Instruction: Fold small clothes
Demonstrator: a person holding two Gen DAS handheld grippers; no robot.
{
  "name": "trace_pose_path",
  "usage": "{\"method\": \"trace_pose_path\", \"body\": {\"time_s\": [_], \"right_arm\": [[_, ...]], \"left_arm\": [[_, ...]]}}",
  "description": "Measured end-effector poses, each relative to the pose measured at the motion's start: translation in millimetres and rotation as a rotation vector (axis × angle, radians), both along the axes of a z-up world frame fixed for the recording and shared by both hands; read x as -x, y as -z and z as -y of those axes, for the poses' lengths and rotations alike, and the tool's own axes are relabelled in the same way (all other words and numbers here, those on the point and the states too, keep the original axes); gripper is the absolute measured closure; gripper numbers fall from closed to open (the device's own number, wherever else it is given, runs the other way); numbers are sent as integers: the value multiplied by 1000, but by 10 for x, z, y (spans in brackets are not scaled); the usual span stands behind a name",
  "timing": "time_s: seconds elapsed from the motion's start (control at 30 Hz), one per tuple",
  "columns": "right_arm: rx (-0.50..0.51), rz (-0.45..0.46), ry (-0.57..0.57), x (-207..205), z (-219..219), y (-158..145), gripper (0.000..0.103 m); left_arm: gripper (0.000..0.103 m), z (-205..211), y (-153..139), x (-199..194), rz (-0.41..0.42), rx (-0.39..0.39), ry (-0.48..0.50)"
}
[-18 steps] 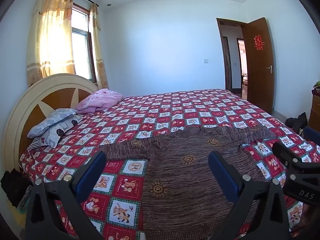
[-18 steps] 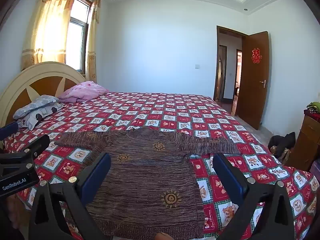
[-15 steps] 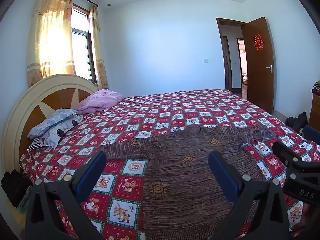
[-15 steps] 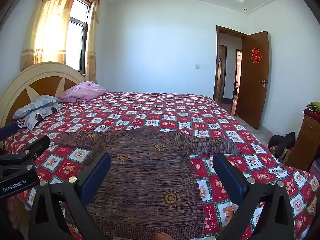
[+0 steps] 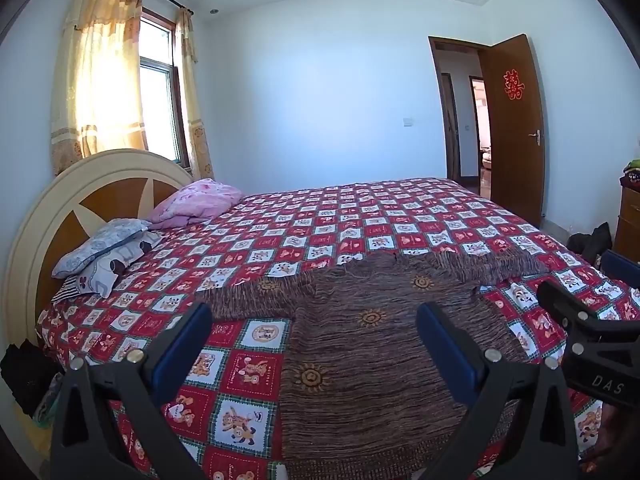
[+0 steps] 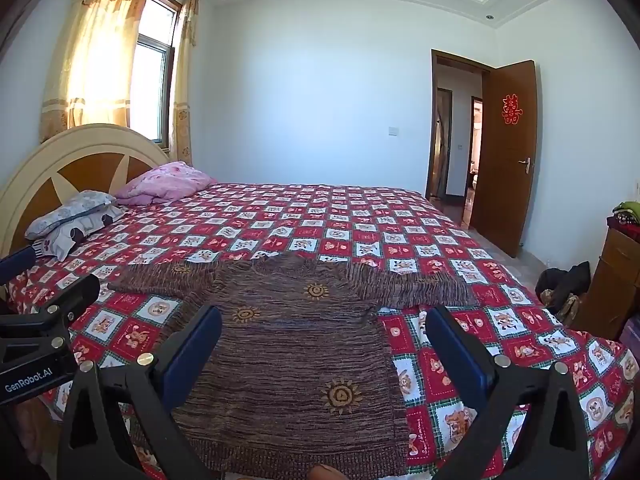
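Note:
A small brown knitted sweater [image 5: 372, 352] [image 6: 292, 344] with gold sun motifs lies flat on the red checked bedspread [image 5: 360, 220] [image 6: 320, 216], both sleeves spread sideways, hem toward me. My left gripper [image 5: 314, 320] hovers open above the sweater's left half, nothing between its blue pads. My right gripper [image 6: 324, 322] hovers open above the sweater's body and right edge, also holding nothing. Each gripper shows at the edge of the other's view.
Grey and pink pillows [image 5: 120, 240] lie by the round headboard [image 5: 80, 184] at left. A brown door [image 6: 504, 152] stands open at right. A wooden cabinet [image 6: 616, 280] and dark bags [image 6: 560, 284] sit on the floor beside the bed's right side.

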State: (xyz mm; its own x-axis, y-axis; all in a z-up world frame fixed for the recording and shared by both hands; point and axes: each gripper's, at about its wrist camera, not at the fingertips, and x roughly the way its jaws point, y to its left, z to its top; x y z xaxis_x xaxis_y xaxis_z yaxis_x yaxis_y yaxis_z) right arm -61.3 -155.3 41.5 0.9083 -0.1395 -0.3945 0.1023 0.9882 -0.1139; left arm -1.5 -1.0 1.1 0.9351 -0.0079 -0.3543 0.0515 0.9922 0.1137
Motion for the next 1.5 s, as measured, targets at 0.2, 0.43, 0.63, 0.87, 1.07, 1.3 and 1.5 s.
{"method": "trace_pose_path", "body": {"time_s": [0.2,0.43,0.63,0.87,1.07,1.3,1.5], "right_arm": [[-2,-1,1,-14,4,-1,1],[-10,5,10,-5,38,-5,1],[-17,8,16,-9,54,-12,1],[-13,5,14,-12,53,0,1],[-17,7,15,-9,62,-6,1],[-17,3,13,-14,63,-10,1],[-19,-1,10,-25,55,-8,1]], "left_arm": [[0,63,11,13,2,-10,0],[0,61,-1,13,5,-9,-1],[0,53,-27,25,20,-7,-2],[0,36,-7,30,21,-7,-3],[0,38,-5,30,21,-7,-5],[0,48,4,29,22,-6,-5],[0,52,9,33,21,-7,-4]]}}
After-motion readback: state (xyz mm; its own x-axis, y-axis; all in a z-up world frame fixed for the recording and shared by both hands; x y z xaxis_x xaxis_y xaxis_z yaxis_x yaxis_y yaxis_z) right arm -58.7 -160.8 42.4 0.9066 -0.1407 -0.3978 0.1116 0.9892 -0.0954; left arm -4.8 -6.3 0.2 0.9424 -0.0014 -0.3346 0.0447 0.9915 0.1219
